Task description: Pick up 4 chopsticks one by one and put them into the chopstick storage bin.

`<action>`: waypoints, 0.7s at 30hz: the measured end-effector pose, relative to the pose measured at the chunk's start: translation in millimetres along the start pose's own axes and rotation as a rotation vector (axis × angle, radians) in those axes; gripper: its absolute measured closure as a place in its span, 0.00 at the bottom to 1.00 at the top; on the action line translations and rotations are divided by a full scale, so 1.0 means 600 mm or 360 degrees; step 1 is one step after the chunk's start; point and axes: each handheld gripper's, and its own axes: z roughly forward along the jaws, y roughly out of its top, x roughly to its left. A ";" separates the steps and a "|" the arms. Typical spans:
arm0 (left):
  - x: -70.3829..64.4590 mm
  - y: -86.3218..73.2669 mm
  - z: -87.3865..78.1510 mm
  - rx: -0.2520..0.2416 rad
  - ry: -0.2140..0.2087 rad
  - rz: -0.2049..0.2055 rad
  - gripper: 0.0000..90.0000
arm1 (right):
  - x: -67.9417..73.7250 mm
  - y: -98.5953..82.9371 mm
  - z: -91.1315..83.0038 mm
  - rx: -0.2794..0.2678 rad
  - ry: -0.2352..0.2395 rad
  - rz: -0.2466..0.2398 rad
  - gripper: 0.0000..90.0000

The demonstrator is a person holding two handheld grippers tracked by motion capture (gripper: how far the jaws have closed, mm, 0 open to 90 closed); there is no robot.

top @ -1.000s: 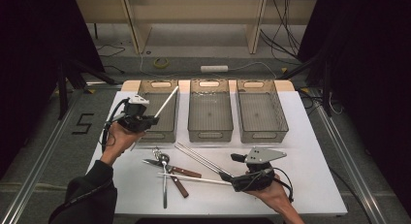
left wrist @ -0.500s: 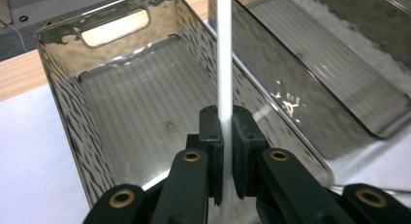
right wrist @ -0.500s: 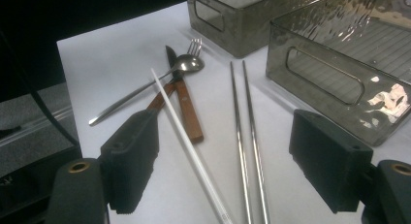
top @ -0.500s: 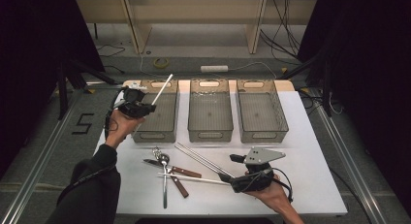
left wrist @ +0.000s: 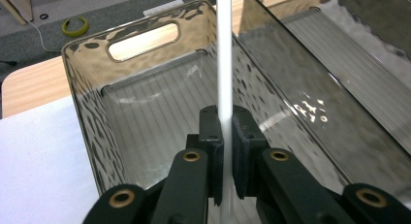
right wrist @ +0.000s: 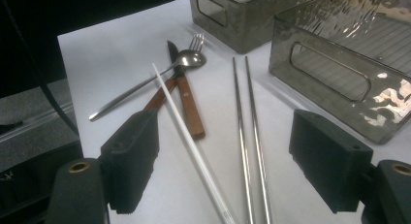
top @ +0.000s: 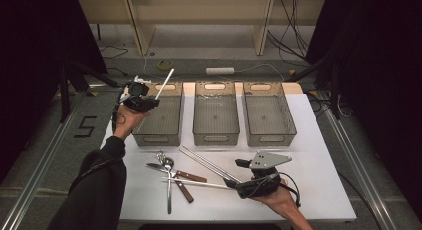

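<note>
1. High view. White table (top: 318, 155) on a grey floor, dark surround on both sides; a pale wooden frame stands behind the table, with cables, a white power strip (top: 220, 70) and a yellow ring (top: 165, 64) on the floor there. A "5" is marked on the floor at left. Three smoked clear bins stand in a row at the far half of the table: left bin (top: 158, 115), middle bin (top: 215, 113), right bin (top: 267, 113).
2. High view, continued. Left gripper (top: 149, 101) is held above the near-left corner of the left bin, gripping a white chopstick (top: 164, 83) that points up and away over the bin. Right gripper (top: 234, 180) hovers low over the table's near right part, beside the loose cutlery: metal chopsticks (top: 206, 163), spoon (top: 169, 182), two wood-handled pieces, second white chopstick (top: 199, 183).
3. Left gripper view. Jaws clenched on the white chopstick (left wrist: 224, 64), which rises straight between them. Beneath it, the ribbed floor and wavy walls of the left bin (left wrist: 92, 122), slot handle at the far end. White table surface at left, tan wood edge beyond.
4. Right gripper view. Jaws released, wide apart, nothing between them touched. Between them on the table lie the second white chopstick (right wrist: 191, 149) and the metal chopsticks (right wrist: 249, 136). Farther off: spoon (right wrist: 186, 60), fork tines, a knife with a brown handle (right wrist: 186, 105). Two bins at upper right.
</note>
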 end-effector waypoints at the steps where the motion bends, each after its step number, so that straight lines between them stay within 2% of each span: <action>1: 0.003 0.000 0.003 0.0001 0.0006 -0.0012 0.94 | 0.000 0.000 0.000 0.0000 0.0000 0.0000 0.30; 8: 0.020 -0.011 0.025 0.0023 0.0033 -0.0048 0.93 | 0.001 0.000 0.002 0.0005 0.0010 -0.0008 0.30; 21: 0.025 -0.029 0.047 0.0031 0.0049 -0.0076 0.93 | 0.005 0.000 0.005 0.0013 0.0021 -0.0023 0.30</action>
